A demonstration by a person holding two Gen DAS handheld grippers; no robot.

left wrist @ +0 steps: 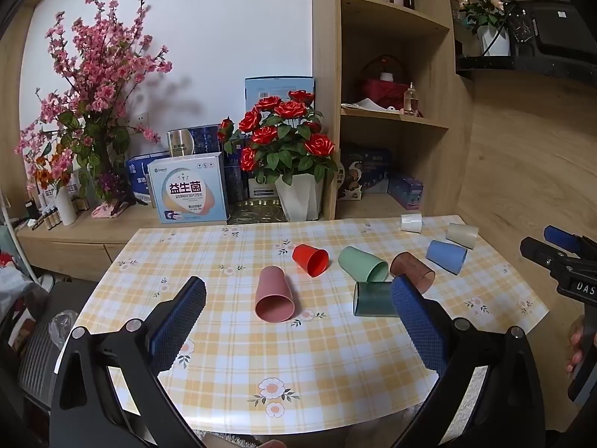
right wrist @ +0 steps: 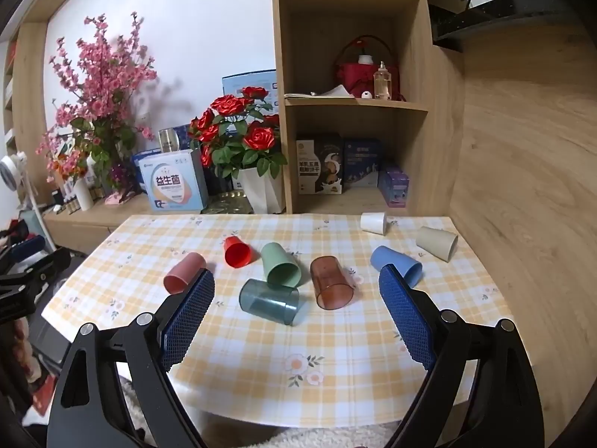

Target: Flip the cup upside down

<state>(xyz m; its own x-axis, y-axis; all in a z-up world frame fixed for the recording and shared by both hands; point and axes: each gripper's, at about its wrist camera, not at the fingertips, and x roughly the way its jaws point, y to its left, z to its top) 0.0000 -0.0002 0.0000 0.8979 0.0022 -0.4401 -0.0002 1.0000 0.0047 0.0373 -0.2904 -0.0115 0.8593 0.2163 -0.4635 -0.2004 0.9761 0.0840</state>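
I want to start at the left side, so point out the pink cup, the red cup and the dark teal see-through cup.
pink cup (left wrist: 274, 293), left wrist view, on its side wall.
red cup (left wrist: 305, 255), left wrist view, on its outer wall.
dark teal see-through cup (right wrist: 266, 300), right wrist view, on its clear wall.

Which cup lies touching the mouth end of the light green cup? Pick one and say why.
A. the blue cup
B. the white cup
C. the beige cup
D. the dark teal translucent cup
D: the dark teal translucent cup lies on its side right against the light green cup; the others lie apart from it.
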